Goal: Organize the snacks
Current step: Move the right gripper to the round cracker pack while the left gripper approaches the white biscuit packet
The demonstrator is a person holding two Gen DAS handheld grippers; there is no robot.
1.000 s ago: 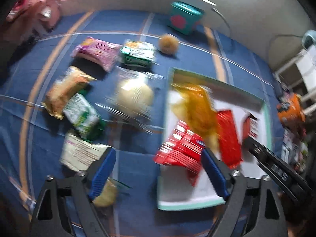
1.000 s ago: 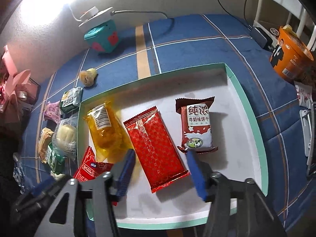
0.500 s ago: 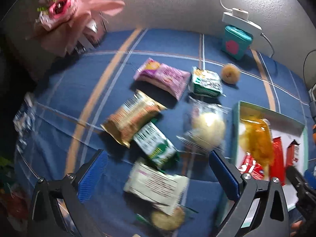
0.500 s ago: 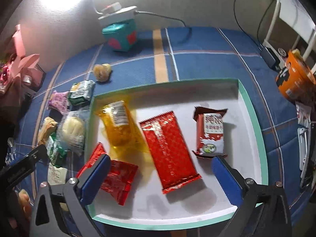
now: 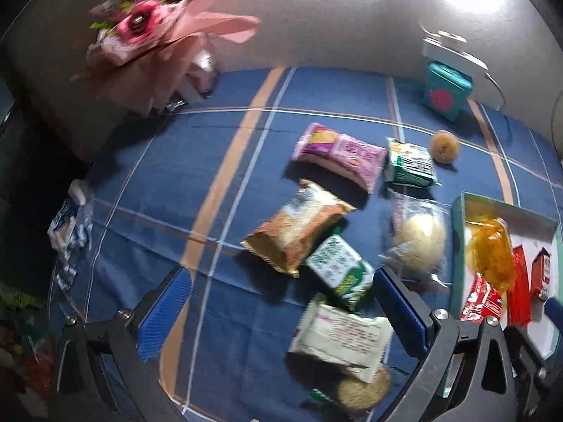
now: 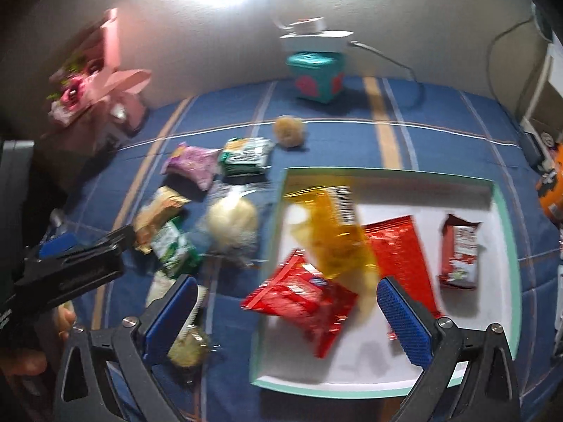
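Left hand-held gripper [image 5: 285, 313] wide, snack labels blurred

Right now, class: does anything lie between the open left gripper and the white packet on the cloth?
Nothing visible does. The left gripper hangs open above the white packet, with only bare cloth and air between them.

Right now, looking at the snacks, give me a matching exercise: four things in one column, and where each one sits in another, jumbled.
Things:
1. yellow packet
2. purple packet
3. teal box
4. round bun in clear wrap

Places:
A. on the cloth, just outside the tray's left wall
B. by the back wall
C. inside the tray
D. on the cloth, beside the green packet

Pairs: 1-C, 2-D, 3-B, 4-A
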